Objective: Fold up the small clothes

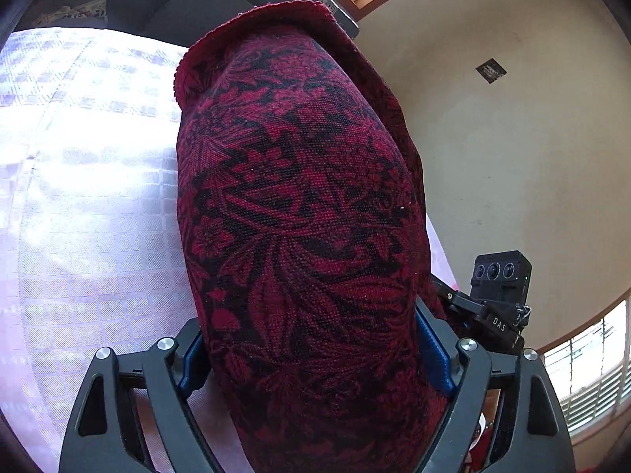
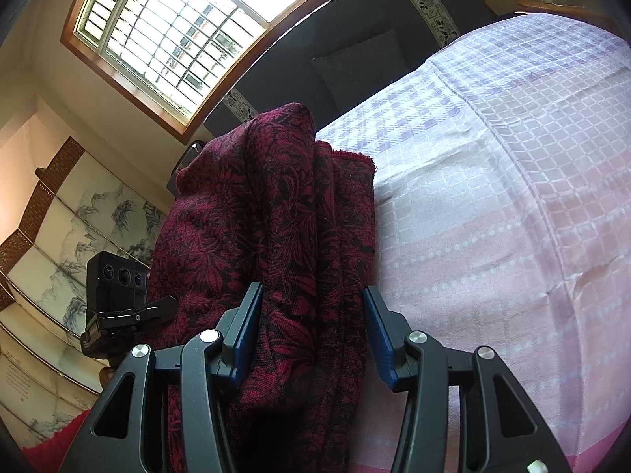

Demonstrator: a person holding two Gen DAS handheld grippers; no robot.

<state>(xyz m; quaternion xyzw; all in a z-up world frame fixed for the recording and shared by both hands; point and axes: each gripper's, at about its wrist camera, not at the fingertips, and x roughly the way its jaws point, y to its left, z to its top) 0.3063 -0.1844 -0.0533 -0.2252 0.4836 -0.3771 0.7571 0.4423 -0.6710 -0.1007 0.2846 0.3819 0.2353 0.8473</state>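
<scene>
We can read one marking only: the white letters "DAS" on a black clamp [image 1: 497, 324] under a small black camera block [image 1: 501, 276], at about four o'clock in the left wrist view. In the right wrist view, a panel [image 2: 23, 384] at eight o'clock carries faint lines of writing, too small for us to read.

red patterned cloth [image 1: 299, 213] hides left tool [image 1: 311, 358] pad faces; cloth bottom cut off by frame edge.
</scene>
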